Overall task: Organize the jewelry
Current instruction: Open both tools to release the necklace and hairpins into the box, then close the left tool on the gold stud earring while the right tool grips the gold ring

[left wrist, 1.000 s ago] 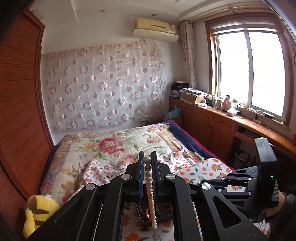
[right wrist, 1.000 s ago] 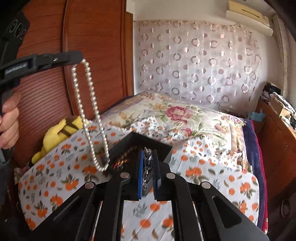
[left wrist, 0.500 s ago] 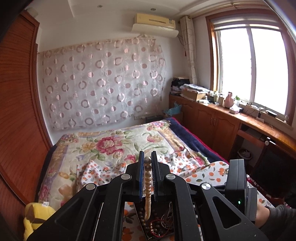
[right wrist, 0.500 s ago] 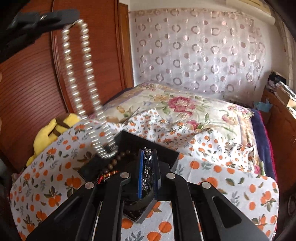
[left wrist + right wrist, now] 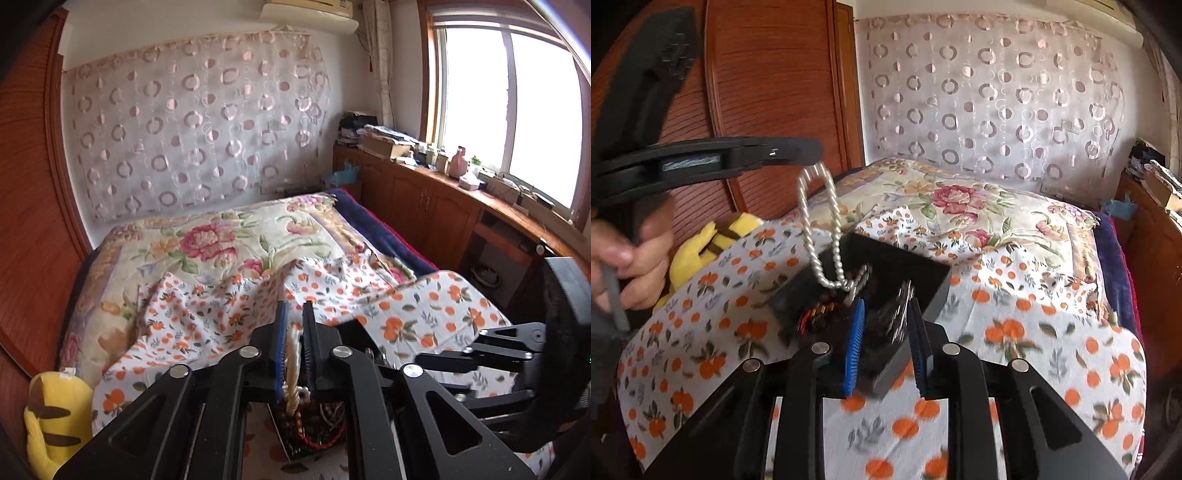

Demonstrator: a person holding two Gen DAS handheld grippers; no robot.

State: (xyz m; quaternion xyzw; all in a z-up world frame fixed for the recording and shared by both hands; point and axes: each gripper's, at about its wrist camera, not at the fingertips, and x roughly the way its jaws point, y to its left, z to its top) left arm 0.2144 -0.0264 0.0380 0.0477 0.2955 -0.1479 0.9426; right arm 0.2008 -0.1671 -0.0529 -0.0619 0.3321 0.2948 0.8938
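Change since the earlier frames: our left gripper (image 5: 812, 153) has come down, so the pearl necklace (image 5: 827, 240) that hung well above the black jewelry box (image 5: 886, 273) now trails its lower end into it. Our right gripper (image 5: 884, 350) has parted its fingers; the small silver piece (image 5: 899, 317) it pinched now sits loose between them, over the box.

Item, left gripper: closed on the top of the pearl loop; in its own view the strand (image 5: 293, 365) runs down between the pads into the beads below.

Item, right gripper: open, holding nothing that we can make out; blur hides the silver piece's exact resting place.

Step in hand, as we judge it: lowering the necklace into the box. Next move calls for more descent, then release, so the strand coils inside and does not drape the rim.

Room, outward from the box: its near corner lies between the right fingers. The orange-print sheet (image 5: 1034, 350) spreads soft and open to the right of the box. The yellow plush (image 5: 701, 243) lies left of it, the floral quilt (image 5: 979, 206) beyond.
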